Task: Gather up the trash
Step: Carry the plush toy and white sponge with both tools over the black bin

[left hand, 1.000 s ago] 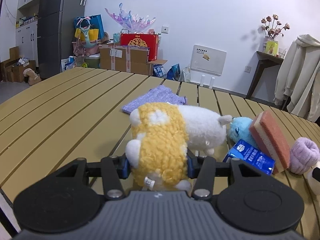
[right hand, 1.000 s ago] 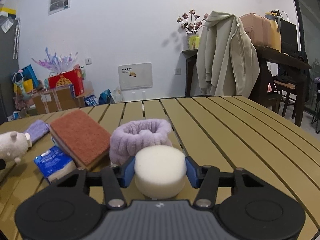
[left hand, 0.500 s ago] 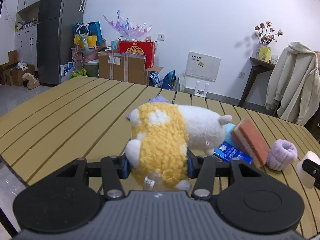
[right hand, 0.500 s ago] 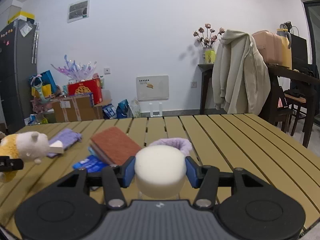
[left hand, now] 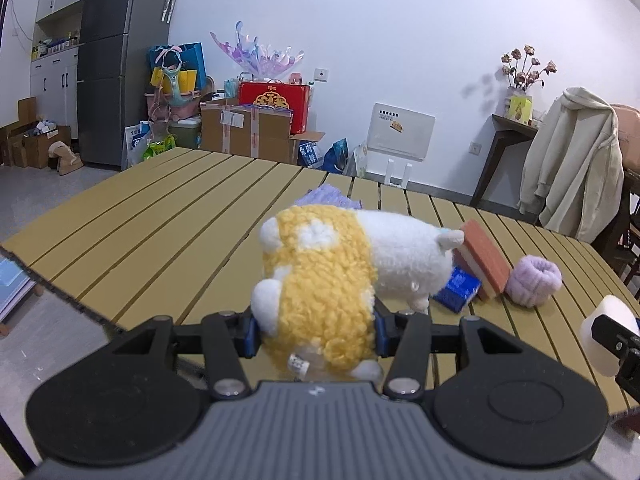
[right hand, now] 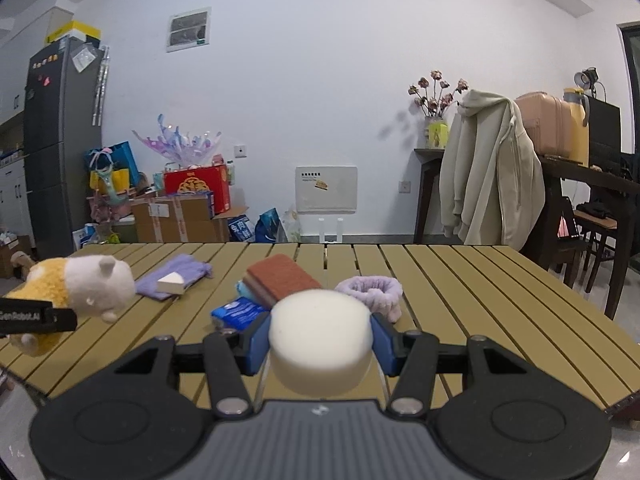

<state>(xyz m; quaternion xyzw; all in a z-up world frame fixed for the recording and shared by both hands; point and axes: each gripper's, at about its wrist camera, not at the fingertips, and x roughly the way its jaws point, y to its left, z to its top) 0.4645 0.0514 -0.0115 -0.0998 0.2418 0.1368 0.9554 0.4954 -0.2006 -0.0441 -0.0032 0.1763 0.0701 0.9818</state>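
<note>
The left gripper (left hand: 316, 334) pinches a yellow-and-white plush toy (left hand: 340, 276) clear of the slatted table (left hand: 160, 224), while the right gripper (right hand: 318, 338) clamps a round white sponge (right hand: 320, 338). Both pickups appear done; the next move likely calls for carrying them to a bin, which is not in view. Left on the table, left to right: a purple cloth (right hand: 176, 276), a blue packet (right hand: 240, 312), an orange scouring pad (right hand: 282, 278) and a lilac scrunchie (right hand: 372, 290), none blocking the way.
</note>
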